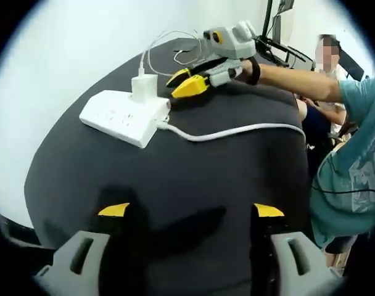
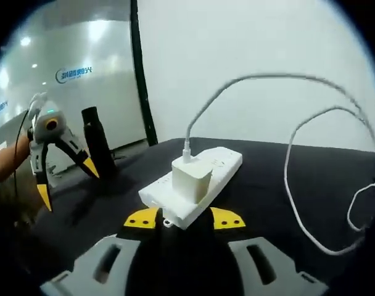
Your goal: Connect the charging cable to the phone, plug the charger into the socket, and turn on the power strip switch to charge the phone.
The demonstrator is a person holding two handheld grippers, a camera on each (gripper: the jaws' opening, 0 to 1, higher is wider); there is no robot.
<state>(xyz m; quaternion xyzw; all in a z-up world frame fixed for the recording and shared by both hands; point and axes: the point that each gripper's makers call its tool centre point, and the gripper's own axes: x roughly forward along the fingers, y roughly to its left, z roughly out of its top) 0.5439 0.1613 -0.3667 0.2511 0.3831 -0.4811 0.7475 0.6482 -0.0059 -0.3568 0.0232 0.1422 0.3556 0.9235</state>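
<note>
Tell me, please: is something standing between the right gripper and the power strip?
Nothing visible does. In the right gripper view the right gripper sits right at the near end of the power strip, with the charger plugged in just beyond its open jaws.

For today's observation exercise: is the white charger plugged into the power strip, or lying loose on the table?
Plugged in. The charger stands upright on the power strip, flush against its top, with its cable rising from it.
</note>
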